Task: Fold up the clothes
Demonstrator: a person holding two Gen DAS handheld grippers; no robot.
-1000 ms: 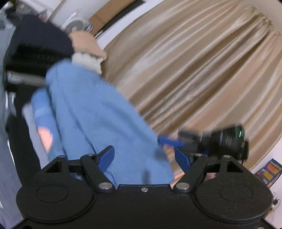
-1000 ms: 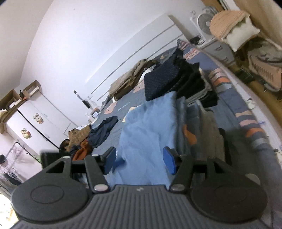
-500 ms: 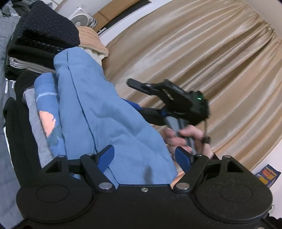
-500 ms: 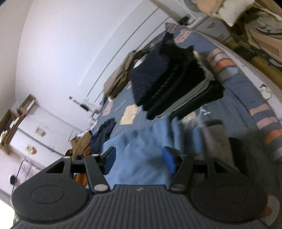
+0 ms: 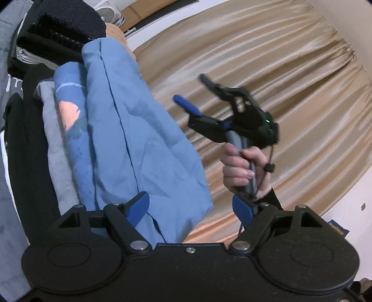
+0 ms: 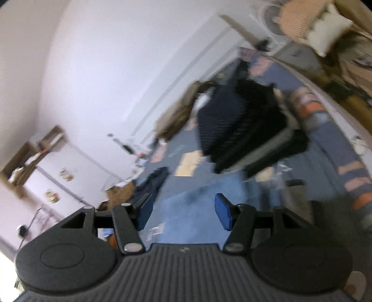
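Note:
A folded light blue garment (image 5: 139, 144) lies on top of a pile of folded clothes, with a darker blue piece (image 5: 74, 130) and a grey piece (image 5: 55, 148) beside it. My left gripper (image 5: 193, 209) is open and empty just above the garment's near edge. My right gripper (image 6: 183, 211) is open and empty, raised above the blue garment (image 6: 197, 209); it also shows in the left wrist view (image 5: 193, 97), held off to the right of the pile. The right wrist view is blurred.
A taller stack of dark folded clothes (image 6: 246, 130) stands further along the blue patterned bed (image 6: 325, 139). Loose clothes (image 6: 151, 183) lie at the far end. A tan curtain (image 5: 279, 81) hangs behind. A white fan (image 6: 272, 16) and white wardrobe (image 6: 69, 172) stand by the walls.
My right gripper has lifted up and away from the blue garment, rising to the right of the pile. The left gripper has stayed open near the garment's edge.

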